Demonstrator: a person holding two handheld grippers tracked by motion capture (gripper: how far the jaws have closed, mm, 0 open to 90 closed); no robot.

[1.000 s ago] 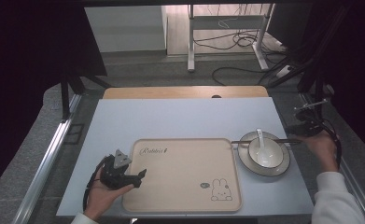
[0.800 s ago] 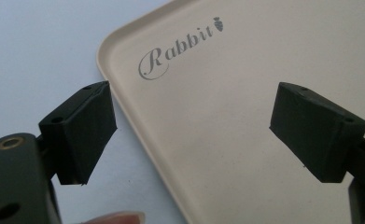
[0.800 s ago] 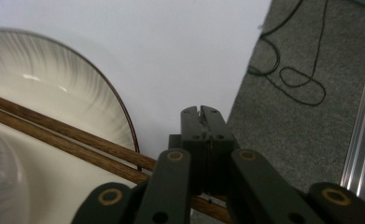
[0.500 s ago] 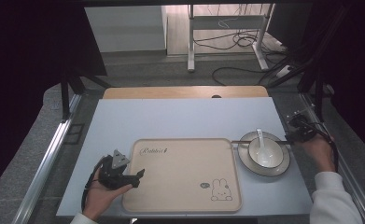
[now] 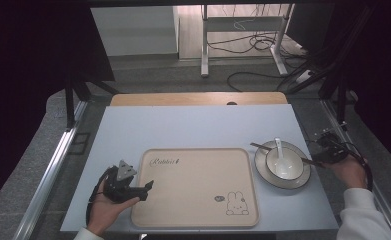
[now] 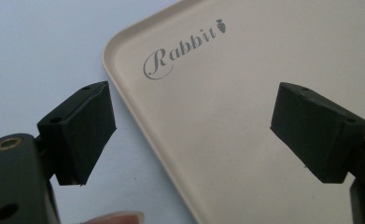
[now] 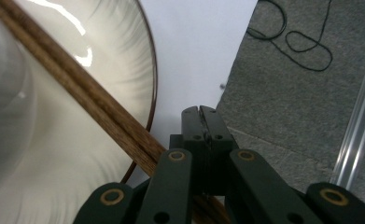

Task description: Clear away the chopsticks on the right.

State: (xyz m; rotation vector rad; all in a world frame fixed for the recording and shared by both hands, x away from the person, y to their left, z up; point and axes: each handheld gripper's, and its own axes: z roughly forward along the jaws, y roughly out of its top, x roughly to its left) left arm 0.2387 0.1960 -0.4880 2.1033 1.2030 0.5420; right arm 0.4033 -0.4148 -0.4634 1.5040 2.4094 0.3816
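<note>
A: How is the left gripper (image 5: 145,189) seen?
B: Its jaws are spread wide, one over the table (image 5: 193,125), one over the tray (image 5: 193,190), at the tray's left edge by the word "Rabbit". Nothing is held.

A: And the right gripper (image 7: 200,122)?
B: Its jaws are pressed together past the plate (image 5: 260,165) rim. Whether the chopsticks (image 7: 77,88) beneath are gripped cannot be told.

A: Where are the chopsticks laid?
B: Across the plate, beside the bowl (image 5: 284,163), in which a spoon (image 5: 279,149) is set.
</note>
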